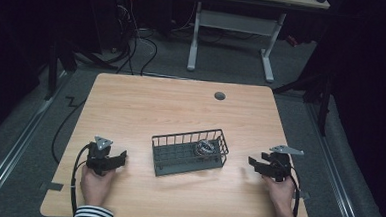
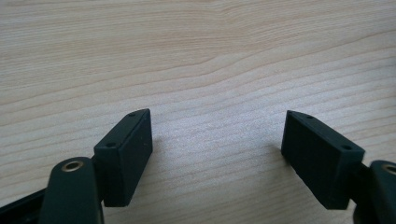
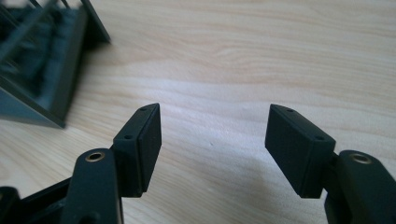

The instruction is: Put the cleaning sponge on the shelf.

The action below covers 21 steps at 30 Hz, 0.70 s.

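Wood-grain tabletop (image 1: 146, 106) fills the middle of the high view, with a dark wire basket (image 1: 189, 152) at its centre and a small roundish metallic object (image 1: 204, 147) lying inside, toward the basket's right end. The left gripper (image 1: 119, 159) sits at lower left and the right gripper (image 1: 254, 162) at lower right, each held by a hand and well apart from the basket. The object looks too small and blurred to identify, so judging how to grip it is risky.

In the left gripper view, the jaws stand wide apart over bare wood with nothing between them; the pads hover close to the table surface (image 2: 201, 70).

In the right gripper view, the jaws are parted with only bare wood between them, and the basket corner (image 3: 44, 70) shows blurred at upper left. Reaching in from this side, a jaw could catch the wire rim and shove or tip the light basket, since neither gripper steadies it. Jaws set too narrow could also knock the round object away instead of straddling it.
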Each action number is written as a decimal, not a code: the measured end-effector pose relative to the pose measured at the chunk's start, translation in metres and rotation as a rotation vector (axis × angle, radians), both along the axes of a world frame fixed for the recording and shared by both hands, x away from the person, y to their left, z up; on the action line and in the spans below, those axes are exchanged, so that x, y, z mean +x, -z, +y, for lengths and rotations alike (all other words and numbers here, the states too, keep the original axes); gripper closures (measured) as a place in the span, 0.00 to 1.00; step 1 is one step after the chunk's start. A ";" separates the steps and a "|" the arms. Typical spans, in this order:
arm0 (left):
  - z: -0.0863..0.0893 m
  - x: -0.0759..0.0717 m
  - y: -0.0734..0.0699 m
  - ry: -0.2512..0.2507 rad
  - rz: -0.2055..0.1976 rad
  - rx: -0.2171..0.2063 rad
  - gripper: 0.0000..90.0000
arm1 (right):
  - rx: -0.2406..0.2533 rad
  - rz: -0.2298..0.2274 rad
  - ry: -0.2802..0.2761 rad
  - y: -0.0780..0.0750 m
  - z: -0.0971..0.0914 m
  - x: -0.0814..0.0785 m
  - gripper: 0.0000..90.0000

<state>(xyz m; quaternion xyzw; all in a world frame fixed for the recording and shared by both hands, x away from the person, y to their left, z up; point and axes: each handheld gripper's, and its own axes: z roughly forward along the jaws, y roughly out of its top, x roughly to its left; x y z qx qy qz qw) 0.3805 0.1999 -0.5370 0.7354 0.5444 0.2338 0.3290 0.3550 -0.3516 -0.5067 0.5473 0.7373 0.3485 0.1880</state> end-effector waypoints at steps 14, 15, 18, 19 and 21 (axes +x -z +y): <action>0.000 0.000 0.000 -0.001 0.001 0.002 0.28 | -0.091 -0.041 0.016 0.023 0.010 -0.003 0.39; 0.000 0.000 0.000 -0.001 0.001 0.002 0.28 | -0.115 -0.042 0.013 0.023 0.012 -0.003 0.39; 0.000 0.000 0.000 -0.002 0.001 0.003 0.28 | -0.114 -0.043 0.010 0.024 0.013 -0.004 0.39; 0.000 0.000 0.000 -0.001 0.001 0.003 0.28 | -0.114 -0.043 0.010 0.024 0.013 -0.004 0.39; 0.000 0.000 0.000 -0.001 0.001 0.003 0.28 | -0.114 -0.042 0.012 0.024 0.013 -0.004 0.39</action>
